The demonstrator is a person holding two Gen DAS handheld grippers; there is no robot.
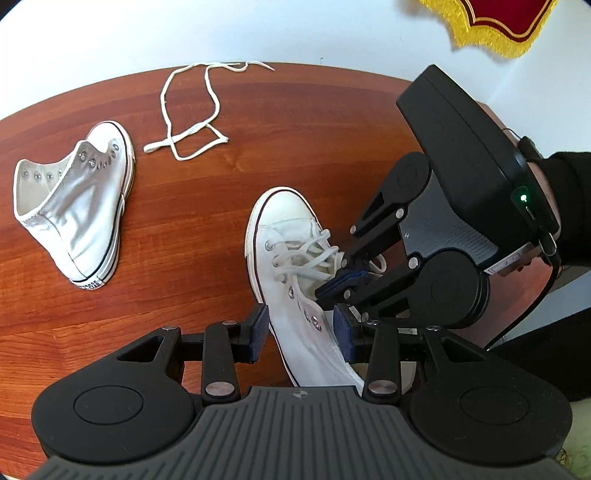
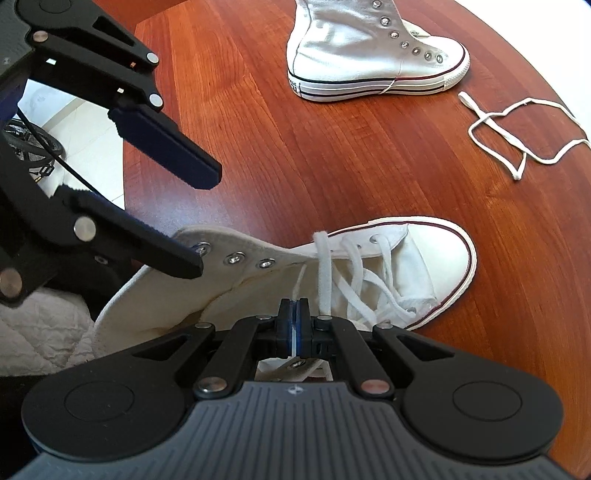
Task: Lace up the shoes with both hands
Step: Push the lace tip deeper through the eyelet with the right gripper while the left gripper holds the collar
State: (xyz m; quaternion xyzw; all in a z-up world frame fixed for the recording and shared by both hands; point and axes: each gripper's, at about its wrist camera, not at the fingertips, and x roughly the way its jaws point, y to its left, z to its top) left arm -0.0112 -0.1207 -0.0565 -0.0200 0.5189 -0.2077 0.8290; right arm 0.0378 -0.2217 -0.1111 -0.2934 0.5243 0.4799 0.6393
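A white high-top shoe [image 1: 284, 218] [image 2: 424, 258] stands on the wooden table [image 1: 258, 122], laced over its lower eyelets. My right gripper [image 2: 293, 325] [image 1: 340, 278] is shut on a white lace end [image 2: 298, 284], which runs from its pads down to the shoe's tongue. My left gripper [image 1: 301, 332] [image 2: 207, 219] is open and straddles the shoe's upper eyelet flap, one finger outside and one inside the collar. A second white high-top [image 1: 81, 206] [image 2: 351, 48] has no lace in it. A loose white lace [image 1: 192, 129] [image 2: 517, 122] lies beside it.
A black sleeve [image 1: 569, 206] holds the right gripper. A red cloth with gold fringe [image 1: 491, 22] hangs on the white wall behind the table. Past the near table edge are a tiled floor with a bicycle wheel [image 2: 33, 147] and a white quilted cloth [image 2: 37, 332].
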